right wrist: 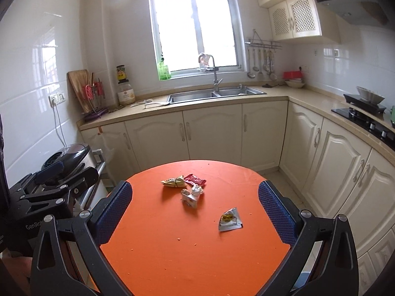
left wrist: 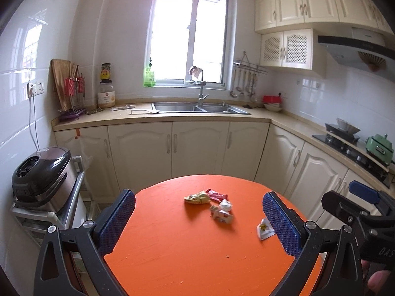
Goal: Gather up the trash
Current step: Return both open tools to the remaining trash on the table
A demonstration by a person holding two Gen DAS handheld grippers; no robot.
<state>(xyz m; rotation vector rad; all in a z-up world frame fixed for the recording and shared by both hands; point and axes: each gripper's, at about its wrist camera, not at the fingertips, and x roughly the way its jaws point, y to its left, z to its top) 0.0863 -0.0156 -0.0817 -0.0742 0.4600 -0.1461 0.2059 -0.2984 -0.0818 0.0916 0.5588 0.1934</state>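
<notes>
A round orange table (left wrist: 172, 246) (right wrist: 172, 259) holds several crumpled wrappers: a yellow one (left wrist: 197, 198) (right wrist: 174, 182), a red one (left wrist: 216, 194) (right wrist: 195, 179), a white crumpled one (left wrist: 222, 211) (right wrist: 191, 196) and a silver-and-yellow packet (left wrist: 264, 229) (right wrist: 229, 219) apart to the right. My left gripper (left wrist: 198, 219) is open and empty, held above the near part of the table. My right gripper (right wrist: 195, 212) is open and empty too, beside it on the right (left wrist: 358, 204). The left gripper shows at the left of the right wrist view (right wrist: 56, 185).
A rice cooker (left wrist: 42, 175) stands on a metal cart left of the table. Cream cabinets (left wrist: 197, 148) with a counter, sink (left wrist: 200, 108) and window run behind. A gas hob (left wrist: 353, 148) sits on the right counter. Small crumbs dot the table.
</notes>
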